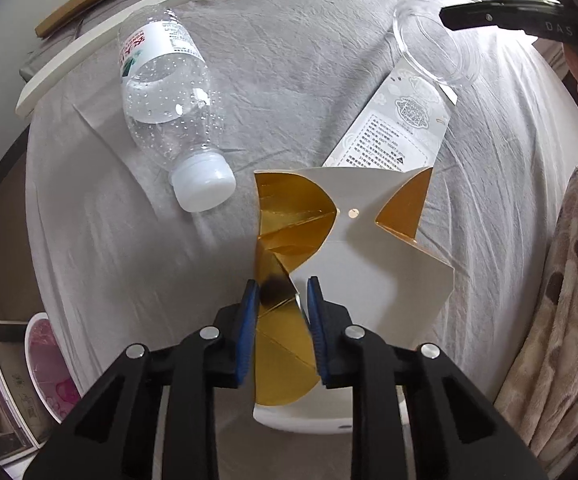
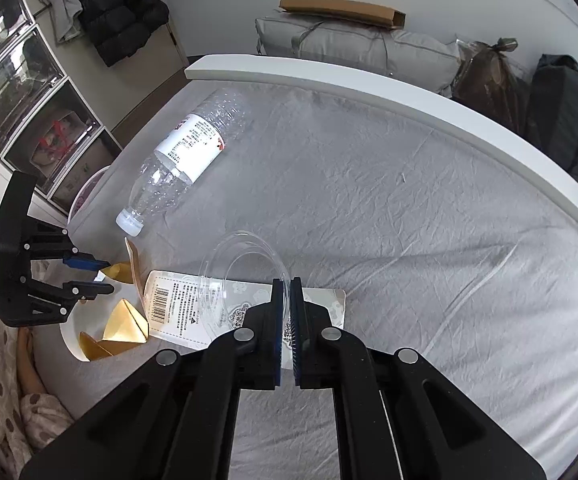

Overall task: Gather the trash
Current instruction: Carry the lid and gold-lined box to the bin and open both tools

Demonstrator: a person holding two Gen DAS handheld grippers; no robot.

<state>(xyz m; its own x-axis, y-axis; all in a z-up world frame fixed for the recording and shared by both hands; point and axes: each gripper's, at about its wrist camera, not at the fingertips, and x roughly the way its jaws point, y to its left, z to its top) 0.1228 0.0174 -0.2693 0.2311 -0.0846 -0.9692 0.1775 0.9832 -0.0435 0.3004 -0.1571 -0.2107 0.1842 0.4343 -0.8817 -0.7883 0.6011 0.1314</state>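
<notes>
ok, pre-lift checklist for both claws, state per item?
1. Left claw around the gold flap of the unfolded white-and-gold cardboard box: ok, flap sits between the fingers.
2. Left pads pressing the flap: cannot tell, a gap shows on the right side.
3. Right claw shut on the rim of the clear plastic cup: ok.
4. Cup clear of the printed silver-white paper card: cannot tell.
5. Clear plastic water bottle collected: not ok, it lies on the grey bedsheet.
</notes>
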